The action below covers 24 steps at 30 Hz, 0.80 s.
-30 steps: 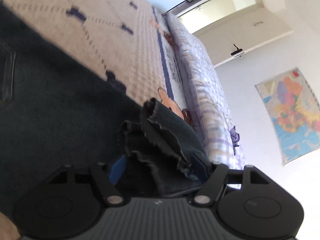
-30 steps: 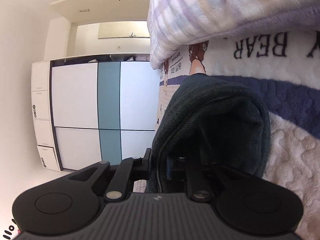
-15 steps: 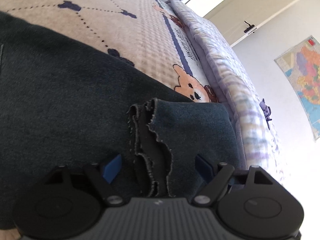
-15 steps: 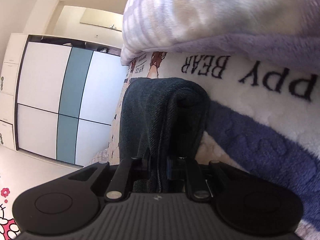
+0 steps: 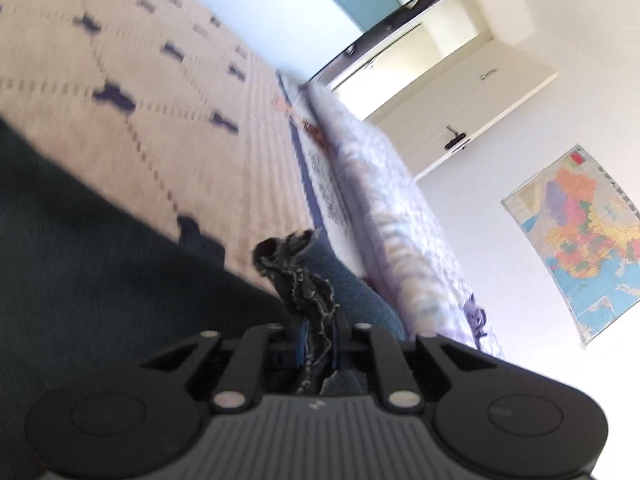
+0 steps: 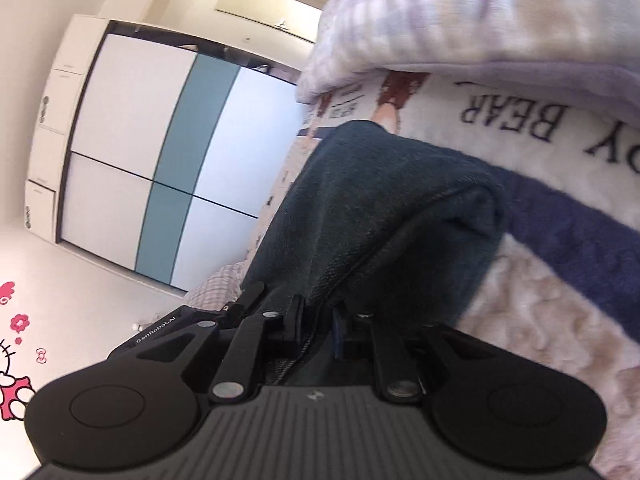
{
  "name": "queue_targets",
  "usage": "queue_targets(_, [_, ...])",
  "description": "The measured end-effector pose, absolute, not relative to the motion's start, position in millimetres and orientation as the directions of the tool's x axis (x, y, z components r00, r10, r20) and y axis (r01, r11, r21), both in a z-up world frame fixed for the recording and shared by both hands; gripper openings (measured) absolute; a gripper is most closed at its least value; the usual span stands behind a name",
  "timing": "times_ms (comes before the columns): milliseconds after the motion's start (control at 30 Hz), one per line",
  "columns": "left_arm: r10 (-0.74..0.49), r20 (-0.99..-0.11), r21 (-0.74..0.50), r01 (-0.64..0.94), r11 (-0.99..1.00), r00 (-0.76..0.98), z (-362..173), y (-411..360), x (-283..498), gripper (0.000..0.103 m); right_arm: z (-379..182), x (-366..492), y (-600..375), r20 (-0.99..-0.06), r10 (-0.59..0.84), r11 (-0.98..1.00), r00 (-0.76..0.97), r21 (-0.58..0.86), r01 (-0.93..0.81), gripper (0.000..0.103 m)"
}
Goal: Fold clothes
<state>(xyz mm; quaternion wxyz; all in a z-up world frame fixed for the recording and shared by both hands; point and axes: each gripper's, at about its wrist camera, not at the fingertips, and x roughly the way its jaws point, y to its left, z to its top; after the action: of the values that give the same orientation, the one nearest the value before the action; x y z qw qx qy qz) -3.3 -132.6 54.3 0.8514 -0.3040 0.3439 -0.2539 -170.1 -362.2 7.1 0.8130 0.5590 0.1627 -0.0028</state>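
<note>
Bed blanket [image 5: 168,128]: big, cream, bumpy, with small dark blue shapes and dotted lines. It has a dark blue stripe [image 6: 580,248] and the word "BEAR" [image 6: 516,120] near one edge. Everything else is placed from this blanket.

Wardrobe [image 6: 160,152]: far past the blanket's end, white doors with one teal strip down the middle.

Purple quilt [image 5: 400,224]: soft, checked, lying along the blanket's striped edge, partly on top of it.

Dark jeans [image 5: 80,280]: the clothes to fold. They lie spread on the blanket. One end is lifted off the blanket, and in the right wrist view the cloth [image 6: 380,208] bends over in a thick fold above the blue stripe.

Frayed hem [image 5: 296,276]: the ragged end of the jeans, sticking up just above the blanket, near the quilt.

Map [image 5: 584,240]: colourful, on the white wall, well away from the blanket, past the quilt.

Left gripper [image 5: 318,344]: squeezed tight on the frayed hem, with the cloth pinched between its blue pads.

Right gripper [image 6: 318,320]: squeezed tight on a folded edge of the jeans, held up off the blanket.

Pink cartoon sticker [image 6: 16,340]: low on the wall, far from the blanket.
</note>
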Motion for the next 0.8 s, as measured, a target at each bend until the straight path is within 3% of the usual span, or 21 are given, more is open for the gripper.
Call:
queue_targets(67, [-0.587, -0.523, -0.616, 0.202, 0.761, 0.619, 41.7, -136.4, 3.5, 0.012, 7.2, -159.9, -355.6, -0.299, 0.188, 0.391, 0.935, 0.896, 0.208, 0.015])
queue_targets(133, [-0.54, -0.637, -0.563, 0.145, 0.813, 0.55, 13.2, -141.4, 11.1, 0.013, -6.1, -148.3, -351.5, -0.41, 0.187, 0.437, 0.893, 0.849, 0.298, 0.015])
queue_targets(167, [-0.547, -0.634, -0.579, 0.133, 0.804, 0.547, 4.5, -137.4, 10.0, 0.013, -12.5, -147.8, -351.8, -0.448, 0.19, 0.455, 0.874, 0.829, 0.326, 0.015])
queue_targets(233, [-0.544, -0.627, -0.564, 0.155, 0.811, 0.557, 11.1, -137.8, 8.1, 0.013, -15.0, -156.8, -357.3, -0.429, 0.215, 0.459, 0.877, 0.837, 0.297, 0.014])
queue_targets(400, [-0.528, -0.627, -0.533, 0.179, 0.827, 0.573, 17.2, -138.9, 5.1, 0.013, 26.9, -171.0, -367.2, -0.491, 0.191, 0.656, 0.85, 0.708, 0.261, 0.019])
queue_targets(533, [-0.522, -0.625, -0.528, 0.179, 0.83, 0.581, 16.3, -135.7, 2.1, 0.013, 66.5, -179.8, -393.9, -0.402, 0.058, 0.7, 0.914, 0.669, 0.25, 0.022])
queue_targets(600, [-0.512, -0.625, -0.515, 0.181, 0.838, 0.59, 18.0, -136.5, -1.1, 0.013, 75.1, -162.2, -395.9, -0.401, 0.028, 0.764, 0.916, 0.6, 0.239, 0.022])
queue_targets(667, [-0.506, -0.625, -0.511, 0.179, 0.841, 0.594, 17.1, -137.7, 0.6, 0.013, 60.8, -131.4, -395.5, -0.499, 0.038, 0.826, 0.866, 0.503, 0.254, 0.021])
queue_targets(733, [-0.506, -0.627, -0.513, 0.175, 0.84, 0.592, 14.9, -135.5, 1.5, 0.013, 26.9, -111.7, -392.8, -0.643, 0.002, 0.872, 0.766, 0.376, 0.313, 0.008])
queue_targets(800, [-0.507, -0.626, -0.509, 0.182, 0.841, 0.592, 14.8, -134.6, 0.6, 0.013, 12.5, -113.4, -387.4, -0.624, -0.027, 0.908, 0.781, 0.312, 0.28, 0.006])
